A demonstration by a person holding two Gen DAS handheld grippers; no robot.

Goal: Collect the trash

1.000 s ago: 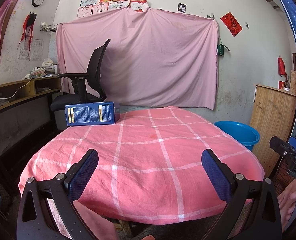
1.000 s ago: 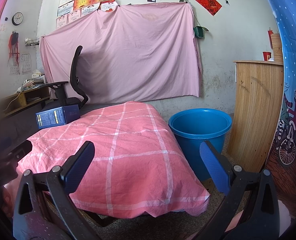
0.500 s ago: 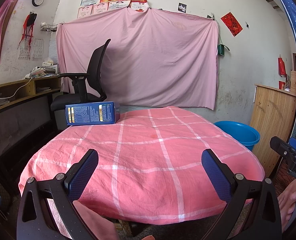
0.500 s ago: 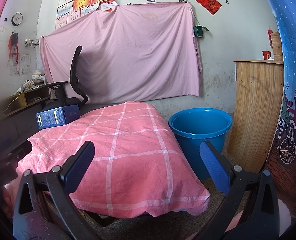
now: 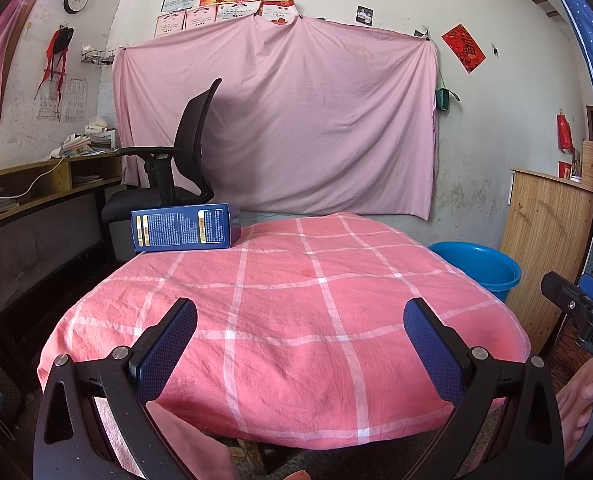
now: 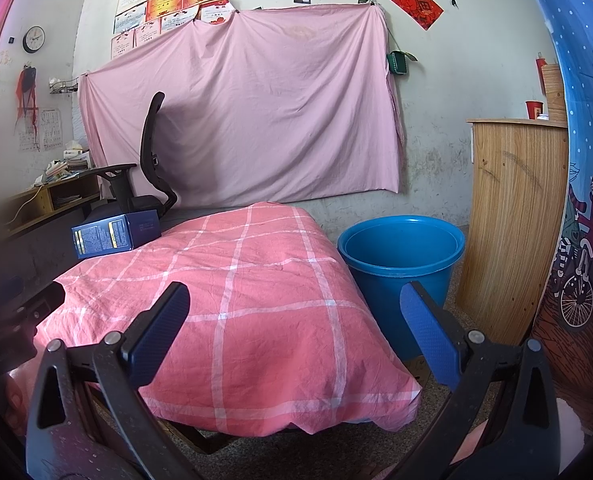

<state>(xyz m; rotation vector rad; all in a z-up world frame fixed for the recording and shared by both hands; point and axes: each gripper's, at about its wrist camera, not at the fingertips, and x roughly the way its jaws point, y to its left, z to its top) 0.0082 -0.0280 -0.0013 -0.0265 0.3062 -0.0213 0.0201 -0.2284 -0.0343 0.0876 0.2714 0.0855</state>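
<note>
A dark blue cardboard box (image 5: 184, 227) lies on its side at the far left corner of a table covered in pink checked cloth (image 5: 296, 320); it also shows in the right wrist view (image 6: 114, 234). A blue plastic bucket (image 6: 400, 264) stands on the floor right of the table, and its rim shows in the left wrist view (image 5: 480, 264). My left gripper (image 5: 300, 328) is open and empty at the table's near edge. My right gripper (image 6: 294, 312) is open and empty near the table's right front corner.
A black office chair (image 5: 180, 168) stands behind the table's far left corner beside a wooden desk (image 5: 36, 188). A wooden cabinet (image 6: 512, 232) stands right of the bucket. A pink sheet (image 5: 280, 120) hangs on the back wall.
</note>
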